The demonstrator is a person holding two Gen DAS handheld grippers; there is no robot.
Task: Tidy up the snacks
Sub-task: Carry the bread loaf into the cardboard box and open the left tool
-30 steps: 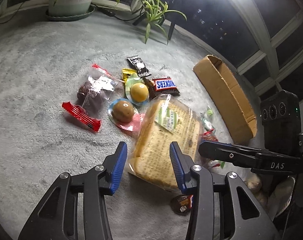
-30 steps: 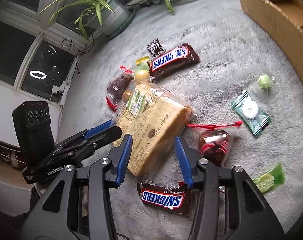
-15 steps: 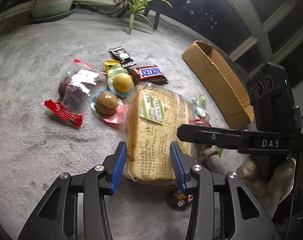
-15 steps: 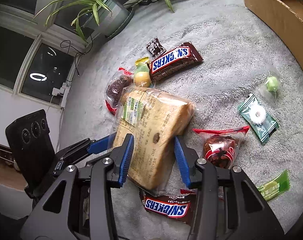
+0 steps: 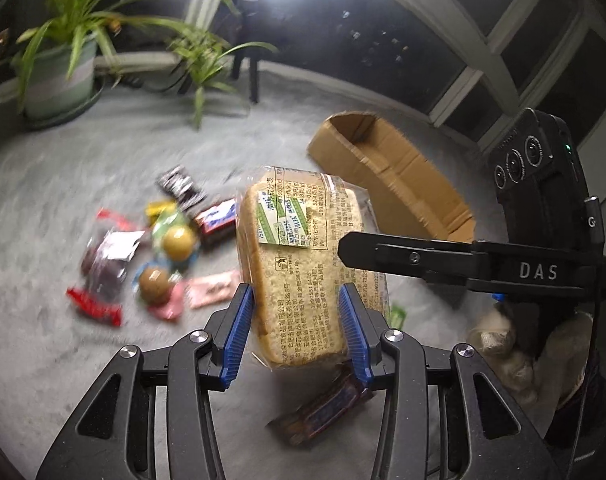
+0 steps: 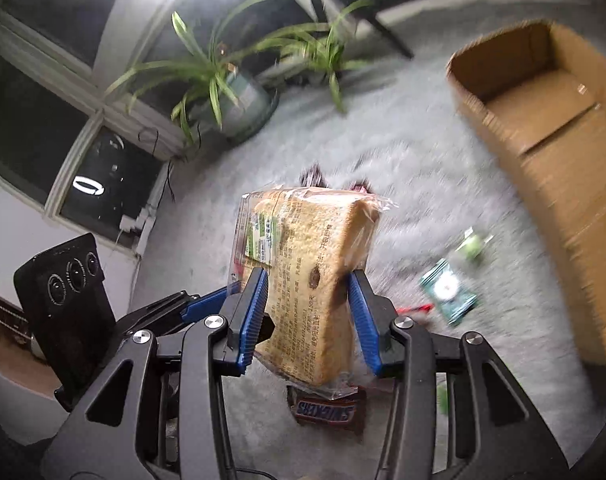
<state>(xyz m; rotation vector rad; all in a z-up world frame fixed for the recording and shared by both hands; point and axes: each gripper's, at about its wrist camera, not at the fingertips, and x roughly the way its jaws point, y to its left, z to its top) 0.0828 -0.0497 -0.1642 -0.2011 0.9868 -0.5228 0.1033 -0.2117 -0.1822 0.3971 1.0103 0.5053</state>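
Note:
A clear bag of sliced bread is held up off the grey carpet by both grippers. My left gripper is shut on its near end, blue pads against both sides. My right gripper is shut on the same bag of bread from the other side. An open cardboard box lies on the carpet beyond the bread; it also shows in the right wrist view at the right, empty. A Snickers bar lies under the bread.
Loose snacks lie on the carpet to the left: a red-ended dark candy bag, two round sweets, another Snickers bar. A green-white packet lies to the right. Potted plants stand at the far window.
Both grippers have lifted the bag of bread off the carpet and tilted it upright. The views have swung up toward the cardboard box and window.

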